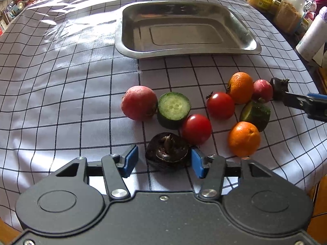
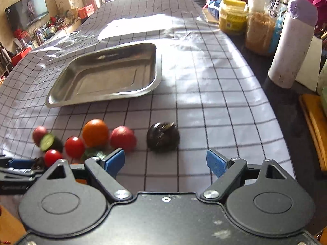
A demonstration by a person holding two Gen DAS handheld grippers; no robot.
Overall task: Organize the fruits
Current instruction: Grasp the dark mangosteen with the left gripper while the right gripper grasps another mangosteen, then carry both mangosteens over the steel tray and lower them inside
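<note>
A dark water chestnut [image 1: 167, 151] lies on the checked cloth between the blue pads of my left gripper [image 1: 164, 159]. The right pad is at its side and a small gap shows at the left pad. Beyond it lie two tomatoes [image 1: 196, 129], a cucumber slice [image 1: 173, 109], a radish [image 1: 139, 103] and two oranges [image 1: 244, 138]. My right gripper [image 2: 165, 163] stands open over bare cloth, just short of a second dark chestnut [image 2: 163, 136]. An empty steel tray [image 1: 184, 54] sits farther back.
Jars [image 2: 233, 16], a tall glass canister [image 2: 263, 20] and a lilac flask [image 2: 292, 45] line the table's right edge. A second cucumber piece [image 1: 255, 114] and a small radish [image 1: 262, 89] lie among the fruit. Sunlit cloth stretches beyond the tray.
</note>
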